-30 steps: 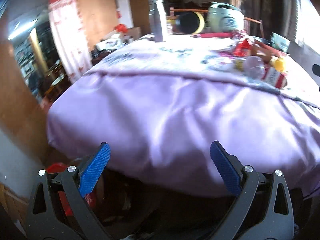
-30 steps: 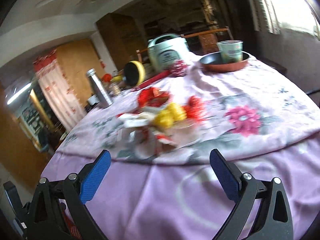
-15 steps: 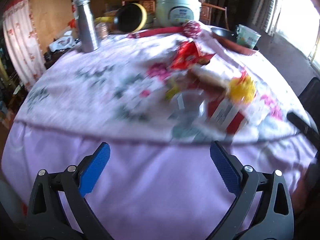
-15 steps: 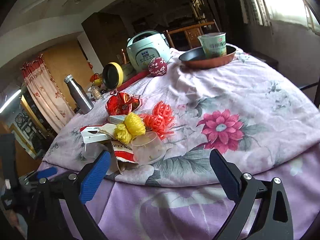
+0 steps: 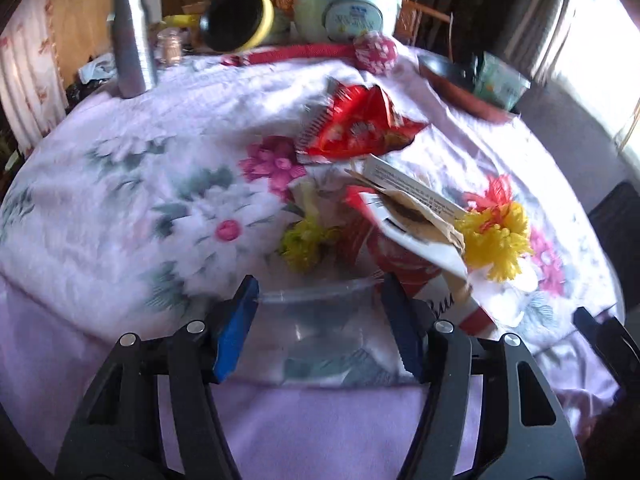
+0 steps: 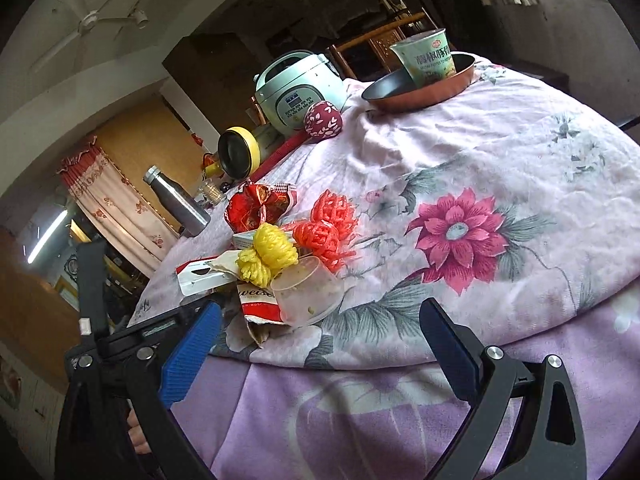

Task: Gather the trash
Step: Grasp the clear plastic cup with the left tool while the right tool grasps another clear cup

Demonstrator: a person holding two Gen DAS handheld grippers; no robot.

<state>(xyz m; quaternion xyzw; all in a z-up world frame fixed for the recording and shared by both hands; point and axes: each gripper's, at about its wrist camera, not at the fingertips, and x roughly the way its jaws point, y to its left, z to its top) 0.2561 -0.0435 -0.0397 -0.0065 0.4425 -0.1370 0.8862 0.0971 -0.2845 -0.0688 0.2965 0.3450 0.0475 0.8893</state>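
Note:
A pile of trash lies on the flowered cloth: a red snack wrapper (image 5: 356, 128), a white carton (image 5: 404, 220), a red-and-white packet (image 6: 256, 304), yellow (image 6: 268, 256) and orange mesh balls (image 6: 328, 220). A clear plastic cup (image 5: 316, 320) lies at the pile's near edge. My left gripper (image 5: 319, 280) is closing its jaws around this cup, and the rim reaches both blue pads. Another clear cup (image 6: 308, 296) lies on its side in the right wrist view. My right gripper (image 6: 320, 306) hovers open before it over the table's edge, holding nothing.
At the back stand a steel bottle (image 5: 130, 36), a pale green rice cooker (image 5: 348, 0), a red patterned ball (image 5: 374, 52) and a yellow-rimmed black disc (image 5: 240, 20). A pan (image 6: 424, 84) holds a noodle cup (image 6: 428, 56). The left gripper's black frame (image 6: 92, 280) shows at left.
My left gripper swung from the table's side to the trash pile, and its jaws narrowed around the clear cup. The right gripper came slightly closer to the pile and rolled.

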